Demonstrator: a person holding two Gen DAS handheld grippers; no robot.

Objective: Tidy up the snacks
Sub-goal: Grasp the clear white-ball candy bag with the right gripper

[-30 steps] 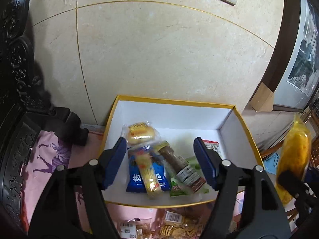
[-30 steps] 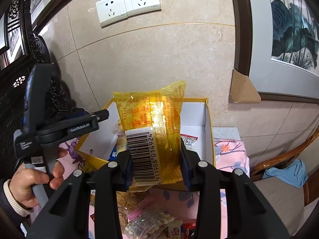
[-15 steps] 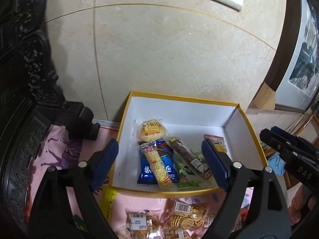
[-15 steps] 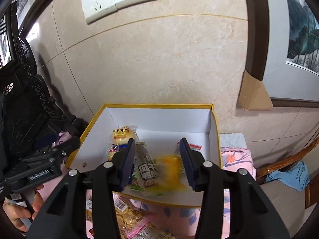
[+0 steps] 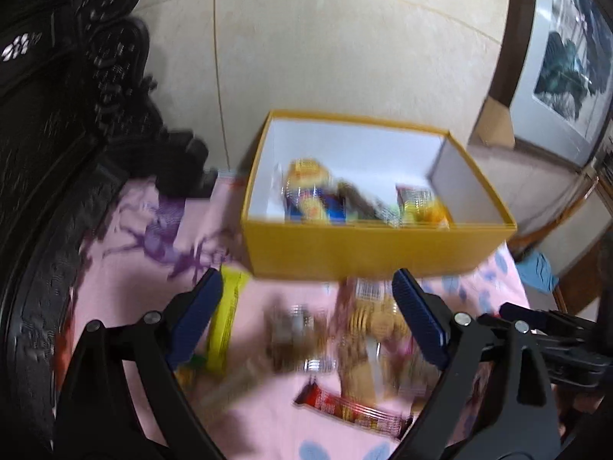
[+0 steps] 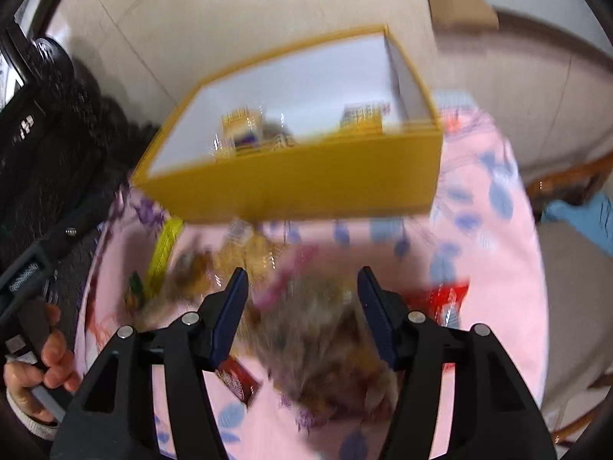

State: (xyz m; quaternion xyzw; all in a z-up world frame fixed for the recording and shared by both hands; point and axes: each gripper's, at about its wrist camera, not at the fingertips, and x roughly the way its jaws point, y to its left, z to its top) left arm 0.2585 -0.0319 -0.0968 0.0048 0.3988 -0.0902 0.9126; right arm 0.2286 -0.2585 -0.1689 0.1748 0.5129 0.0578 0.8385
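Observation:
A yellow box (image 5: 367, 253) with white inner walls stands on the pink cloth against the wall; it also shows in the right wrist view (image 6: 306, 188). Several snack packs lie inside, among them a yellow pack (image 5: 419, 207) at the right. My left gripper (image 5: 306, 318) is open and empty above a blurred pile of loose snacks (image 5: 367, 326) in front of the box. My right gripper (image 6: 302, 310) is open and empty over the same pile (image 6: 318, 329). Both views are motion-blurred.
A yellow-green bar (image 5: 226, 318) and a red wrapper (image 5: 352, 410) lie on the pink cloth (image 5: 134, 268). Dark carved furniture (image 5: 57, 115) stands at the left. A tiled wall rises behind the box. A blue cloth (image 6: 582, 222) lies on a chair at the right.
My right gripper has let go of the yellow pack, which now lies in the box. Both grippers have pulled back and tilted down from the box toward the loose snacks.

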